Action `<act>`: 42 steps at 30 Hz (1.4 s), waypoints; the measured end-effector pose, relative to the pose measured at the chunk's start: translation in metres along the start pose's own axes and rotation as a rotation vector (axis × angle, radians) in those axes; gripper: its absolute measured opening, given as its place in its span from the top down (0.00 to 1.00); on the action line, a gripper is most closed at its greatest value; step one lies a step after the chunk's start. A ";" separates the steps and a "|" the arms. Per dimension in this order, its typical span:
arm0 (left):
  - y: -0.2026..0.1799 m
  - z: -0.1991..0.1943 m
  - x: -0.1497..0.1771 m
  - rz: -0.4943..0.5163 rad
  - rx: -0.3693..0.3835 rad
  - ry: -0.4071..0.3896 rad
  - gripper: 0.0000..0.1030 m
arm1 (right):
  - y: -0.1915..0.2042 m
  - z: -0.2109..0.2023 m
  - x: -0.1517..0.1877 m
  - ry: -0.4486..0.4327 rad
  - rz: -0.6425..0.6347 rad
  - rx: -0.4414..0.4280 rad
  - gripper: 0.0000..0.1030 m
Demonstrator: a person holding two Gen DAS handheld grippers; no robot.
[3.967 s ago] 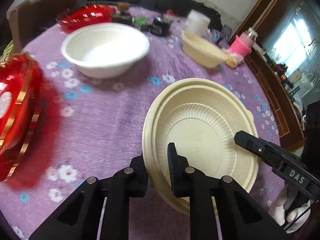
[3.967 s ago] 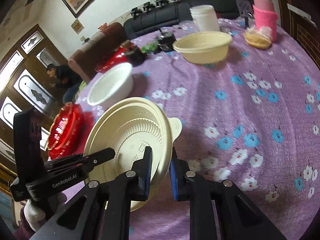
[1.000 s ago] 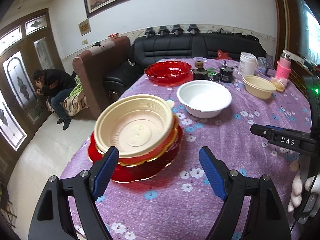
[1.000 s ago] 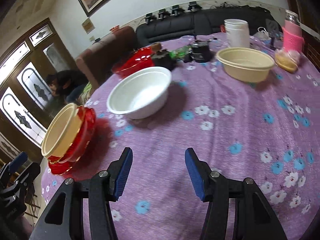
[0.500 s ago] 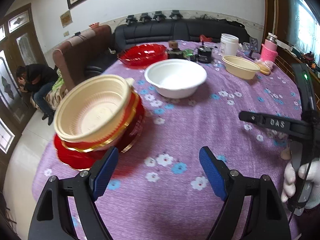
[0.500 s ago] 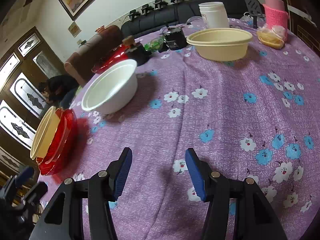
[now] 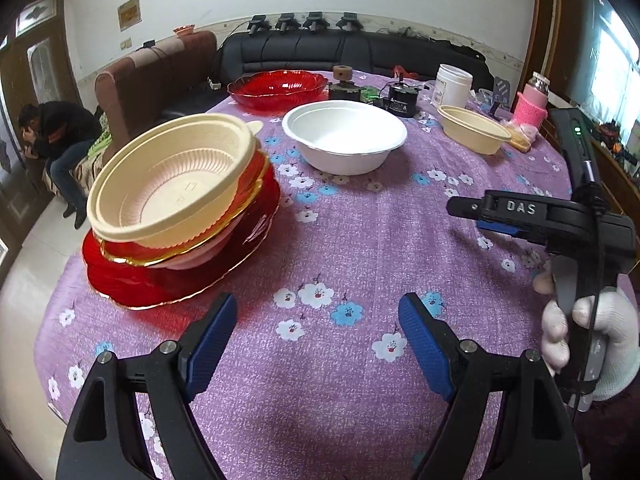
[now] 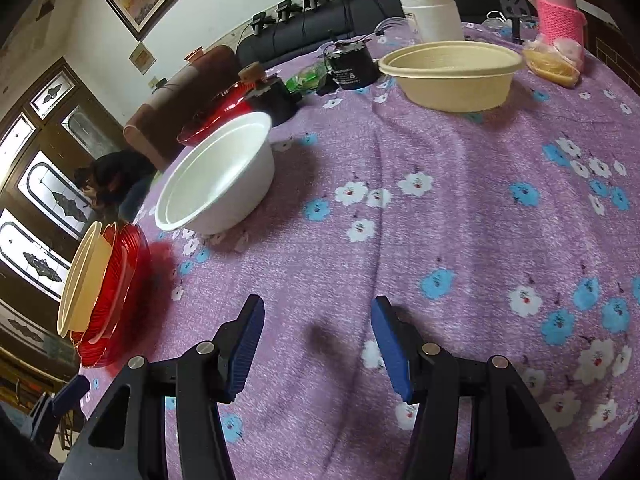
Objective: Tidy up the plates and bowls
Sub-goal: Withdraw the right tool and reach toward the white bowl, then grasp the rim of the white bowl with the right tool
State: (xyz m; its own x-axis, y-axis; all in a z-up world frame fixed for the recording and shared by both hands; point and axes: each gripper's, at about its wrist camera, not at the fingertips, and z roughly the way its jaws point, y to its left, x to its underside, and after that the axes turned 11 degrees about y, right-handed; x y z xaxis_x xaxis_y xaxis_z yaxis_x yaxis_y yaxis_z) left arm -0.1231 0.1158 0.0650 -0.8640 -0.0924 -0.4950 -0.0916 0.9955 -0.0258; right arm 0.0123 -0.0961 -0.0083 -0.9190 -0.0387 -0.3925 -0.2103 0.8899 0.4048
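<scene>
Sat nested at the top of a stack near the tabletop's left edge: cream ribbed plastic bowl (image 7: 172, 184), tilted a little, on a gold-rimmed red plate and a wide red ribbed plate (image 7: 176, 276) beneath. Stood farther in, apart from the stack: round white foam bowl (image 7: 345, 136), upright and empty. Lay behind it, toward the black sofa: scalloped red glass dish (image 7: 280, 87). Rested well off to the right: shallow cream plastic bowl (image 7: 472, 130), with a white lidded plastic tub (image 7: 454, 85) and a bottle in a pink knitted sleeve (image 7: 530, 102) close by at the far side. Covered everything underneath: purple flowered cloth on the tabletop (image 7: 360, 240).

Hung low over bare cloth in front of the stack, spread wide and gripping nothing: left claw (image 7: 318, 340), blue pads facing each other. Showed at the right of the left wrist view, gripped by a white-gloved hand (image 7: 580, 340): black body of the other tool. Hovered over the cloth nearer the middle, likewise parted and empty: right claw (image 8: 318, 344), with the white foam bowl ahead on its left and the cream bowl ahead on its right
</scene>
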 end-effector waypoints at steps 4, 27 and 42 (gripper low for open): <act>0.005 -0.005 0.001 -0.006 0.015 -0.015 0.20 | 0.008 0.004 -0.011 -0.009 0.020 -0.026 0.42; 0.024 -0.005 0.003 -0.014 0.030 -0.011 0.20 | 0.032 0.057 -0.086 0.051 0.133 -0.073 0.83; 0.008 -0.010 -0.002 0.018 0.050 -0.014 0.20 | -0.011 -0.007 -0.049 0.117 0.092 -0.112 0.91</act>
State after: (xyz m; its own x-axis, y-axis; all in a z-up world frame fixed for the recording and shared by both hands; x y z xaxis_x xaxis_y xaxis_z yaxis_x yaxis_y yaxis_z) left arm -0.1270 0.1241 0.0751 -0.8583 -0.0748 -0.5076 -0.0511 0.9969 -0.0604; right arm 0.0570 -0.1073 0.0122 -0.9671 -0.0182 -0.2536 -0.1538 0.8360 0.5267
